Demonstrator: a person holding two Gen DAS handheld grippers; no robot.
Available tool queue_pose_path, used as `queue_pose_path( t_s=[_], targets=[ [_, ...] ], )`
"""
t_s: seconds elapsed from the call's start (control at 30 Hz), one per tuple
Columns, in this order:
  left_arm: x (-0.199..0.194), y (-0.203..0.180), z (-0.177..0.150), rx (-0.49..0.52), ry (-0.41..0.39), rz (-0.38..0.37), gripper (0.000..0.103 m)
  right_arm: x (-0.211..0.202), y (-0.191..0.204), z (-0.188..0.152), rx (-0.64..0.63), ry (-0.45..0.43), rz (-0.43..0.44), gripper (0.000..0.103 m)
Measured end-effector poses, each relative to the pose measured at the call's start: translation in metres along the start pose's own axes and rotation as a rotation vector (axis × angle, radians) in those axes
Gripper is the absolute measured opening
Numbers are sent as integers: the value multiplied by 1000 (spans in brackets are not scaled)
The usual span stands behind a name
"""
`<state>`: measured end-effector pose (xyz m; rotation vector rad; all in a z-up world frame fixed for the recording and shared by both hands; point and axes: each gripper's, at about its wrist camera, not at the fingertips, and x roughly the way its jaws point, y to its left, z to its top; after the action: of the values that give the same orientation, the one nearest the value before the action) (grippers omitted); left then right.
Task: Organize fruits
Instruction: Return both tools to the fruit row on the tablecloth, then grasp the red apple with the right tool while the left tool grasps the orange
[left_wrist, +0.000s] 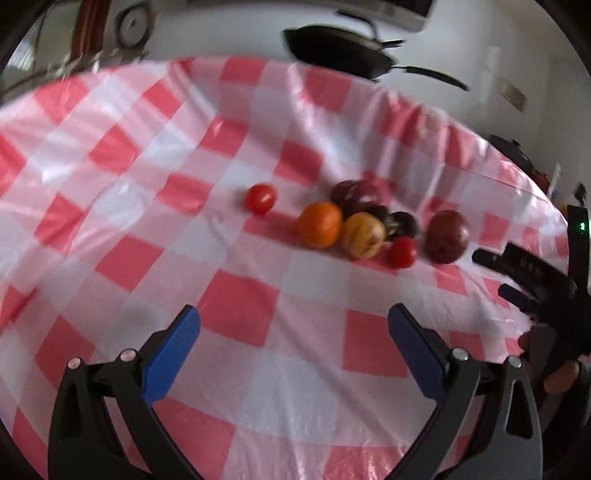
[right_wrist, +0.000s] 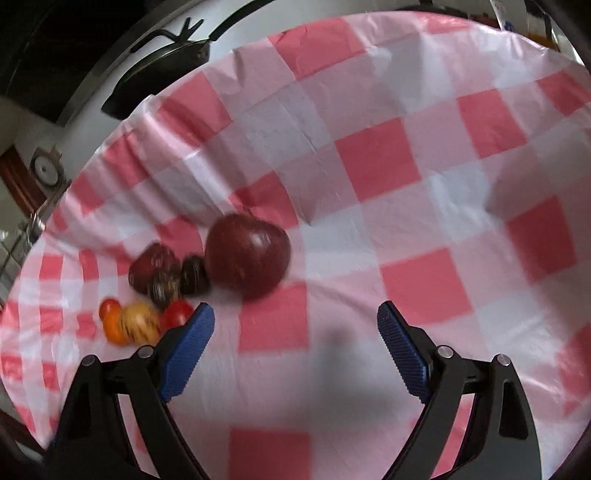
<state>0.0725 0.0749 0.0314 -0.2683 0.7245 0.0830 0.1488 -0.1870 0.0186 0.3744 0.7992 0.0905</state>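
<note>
Several fruits lie in a cluster on the pink checked tablecloth (left_wrist: 236, 306). In the left wrist view I see a lone red tomato (left_wrist: 260, 198), an orange fruit (left_wrist: 320, 229), a yellow striped fruit (left_wrist: 363, 235), a small red tomato (left_wrist: 403, 252), dark purple fruits (left_wrist: 354, 194) and a dark red apple (left_wrist: 446, 236). My left gripper (left_wrist: 293, 325) is open and empty, short of the cluster. My right gripper (right_wrist: 295, 319) is open and empty, just in front of the apple (right_wrist: 247, 254); it shows at the left wrist view's right edge (left_wrist: 532, 280).
A black frying pan (left_wrist: 338, 50) sits beyond the table's far edge; it also shows in the right wrist view (right_wrist: 162, 70). The cloth (right_wrist: 424, 192) stretches bare to the right of the apple. The table's rim curves round on the far side.
</note>
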Motion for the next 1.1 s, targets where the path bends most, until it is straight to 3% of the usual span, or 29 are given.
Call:
queue_pose_path(
  t_s=[0.17, 0.23, 0.43, 0.67, 0.7, 0.73, 0.9, 1.1],
  targets=[
    [9, 31, 2, -166, 53, -31, 102, 36, 25, 22, -21, 7, -48, 87],
    [10, 35, 1, -188, 58, -41, 102, 46, 30, 27, -10, 16, -48, 87],
    [8, 25, 1, -138, 50, -22, 102, 73, 40, 35, 14, 89, -80, 87],
    [7, 16, 0, -91, 44, -22, 102, 75, 26, 40, 90, 66, 5, 84],
    [7, 16, 0, -89, 42, -26, 102, 75, 25, 40, 89, 63, 12, 80],
    [5, 15, 0, -85, 35, -31, 102, 74, 23, 38, 91, 65, 55, 65],
    [-1, 10, -3, -52, -3, -68, 102, 51, 18, 21, 53, 77, 75, 67],
    [-1, 8, -2, -43, 7, -91, 102, -7, -17, -30, 87, 102, 156, 67]
  ],
)
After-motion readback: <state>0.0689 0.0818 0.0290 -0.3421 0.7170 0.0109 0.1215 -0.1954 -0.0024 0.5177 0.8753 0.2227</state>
